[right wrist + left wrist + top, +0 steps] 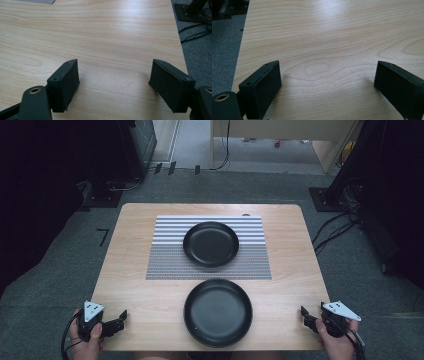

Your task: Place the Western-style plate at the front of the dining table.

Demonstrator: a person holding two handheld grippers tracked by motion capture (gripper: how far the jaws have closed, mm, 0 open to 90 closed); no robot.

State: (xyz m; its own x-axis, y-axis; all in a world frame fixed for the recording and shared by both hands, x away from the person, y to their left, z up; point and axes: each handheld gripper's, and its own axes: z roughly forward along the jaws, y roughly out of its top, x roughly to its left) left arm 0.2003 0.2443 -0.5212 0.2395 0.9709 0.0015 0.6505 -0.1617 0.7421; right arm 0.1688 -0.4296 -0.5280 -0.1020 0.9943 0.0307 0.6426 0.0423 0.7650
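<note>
Your left gripper (121,317) and right gripper (305,314), both spread empty, flank the near black plate (218,312) at lower centre, ready to approach.

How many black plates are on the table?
2. One black plate sits on the striped placemat at the table's middle; the other black plate lies on bare wood at the near edge. None looks hidden.

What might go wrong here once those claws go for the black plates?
1. The near plate sits close to the table edge; a nudge might tip it off.
2. Both plates look smooth and shallow-rimmed, so the open left claw or right claw might slip.
3. Dragging the far plate could shift the striped placemat.
</note>
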